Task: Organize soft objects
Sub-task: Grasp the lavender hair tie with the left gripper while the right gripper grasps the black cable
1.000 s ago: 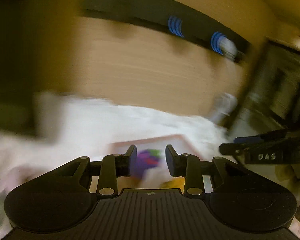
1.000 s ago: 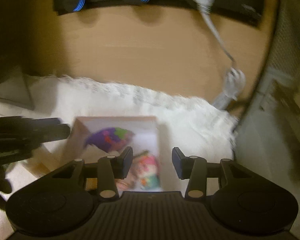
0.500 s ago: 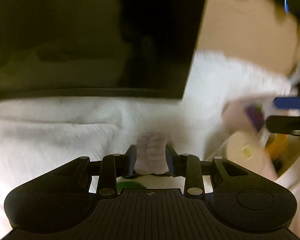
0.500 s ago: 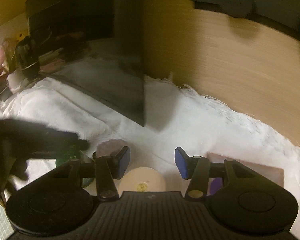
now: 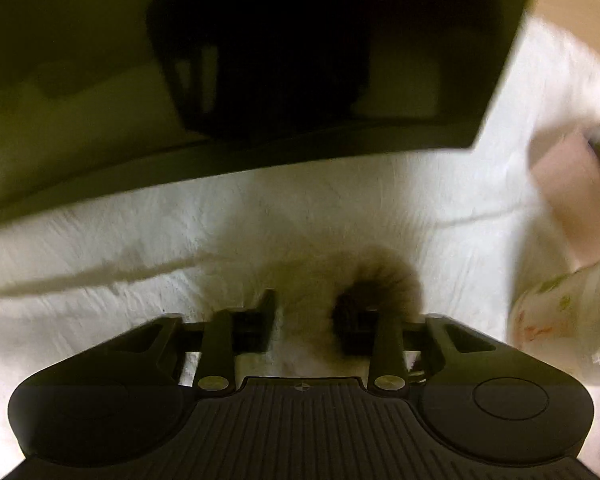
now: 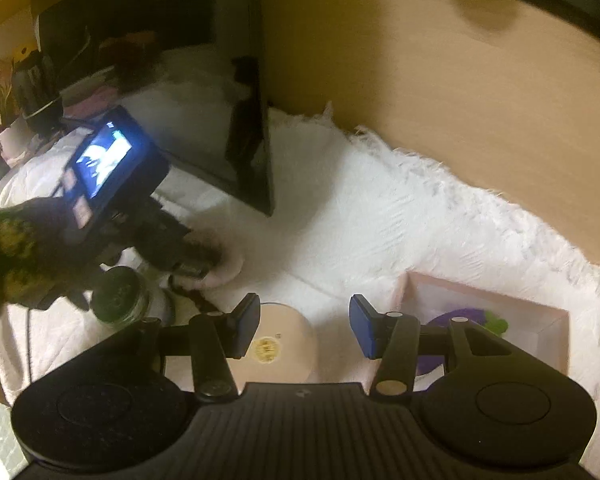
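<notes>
Soft piece: a pale pink soft thing (image 6: 225, 269) lies on the white fleece cover (image 6: 380, 216), toward its left side, near the front corner of the dark panel (image 6: 252, 140).
Left gripper: the left gripper (image 5: 305, 300) is pushed down into the pile with pale fluff between its fingers. The gap is narrow; I cannot tell whether they bite yet.
Change: a second ago this gripper looked at the pink box; now it has swung left and dropped onto the soft piece.
Meaning: likely the pickup of the next item, with the carry to the box not yet begun.
Right gripper: the right gripper (image 6: 304, 314) hangs spread and empty above a round pink lid (image 6: 288, 344).
Neighbours: a green jar (image 6: 118, 300) stands just left of the soft piece.
Destination: the pink box (image 6: 484, 292), toward the cover's right edge, holds a purple toy (image 6: 460, 315).
</notes>
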Available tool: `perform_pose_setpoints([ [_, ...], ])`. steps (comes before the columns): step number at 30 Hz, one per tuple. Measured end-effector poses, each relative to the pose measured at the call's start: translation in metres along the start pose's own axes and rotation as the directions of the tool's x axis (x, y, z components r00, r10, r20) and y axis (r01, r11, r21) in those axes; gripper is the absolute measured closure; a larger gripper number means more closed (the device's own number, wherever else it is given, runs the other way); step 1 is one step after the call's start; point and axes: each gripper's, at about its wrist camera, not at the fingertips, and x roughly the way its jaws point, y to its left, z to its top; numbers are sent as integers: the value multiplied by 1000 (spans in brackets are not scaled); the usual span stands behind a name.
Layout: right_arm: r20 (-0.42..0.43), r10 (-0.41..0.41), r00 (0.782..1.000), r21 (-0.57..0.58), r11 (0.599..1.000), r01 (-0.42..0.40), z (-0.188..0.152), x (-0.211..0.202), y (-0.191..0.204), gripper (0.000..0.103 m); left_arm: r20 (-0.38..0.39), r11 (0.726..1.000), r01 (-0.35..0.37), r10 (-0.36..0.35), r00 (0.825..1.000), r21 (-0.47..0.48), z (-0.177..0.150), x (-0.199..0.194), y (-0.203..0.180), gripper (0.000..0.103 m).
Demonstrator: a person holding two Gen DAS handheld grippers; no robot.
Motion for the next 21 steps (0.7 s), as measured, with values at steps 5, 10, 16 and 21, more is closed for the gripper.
perform_pose_setpoints([
  [5, -138, 156, 978, 119, 983, -140, 24, 37, 23, 54, 157, 990, 60, -40, 987, -125, -28, -49, 36, 83],
  [10, -252, 136, 958, 112, 988, -111, 46, 98, 64, 63, 287, 966, 25, 52, 956, -259, -76, -105, 66, 83],
  [16, -344, 140, 928, 160, 983, -89, 54, 165, 87, 65, 327, 936, 26, 96, 940, -350, -138, -141, 82, 83],
  [21, -399, 119, 909, 159, 985, -59, 44, 201, 99, 67, 309, 915, 29, 106, 945, -402, -180, -150, 90, 83],
])
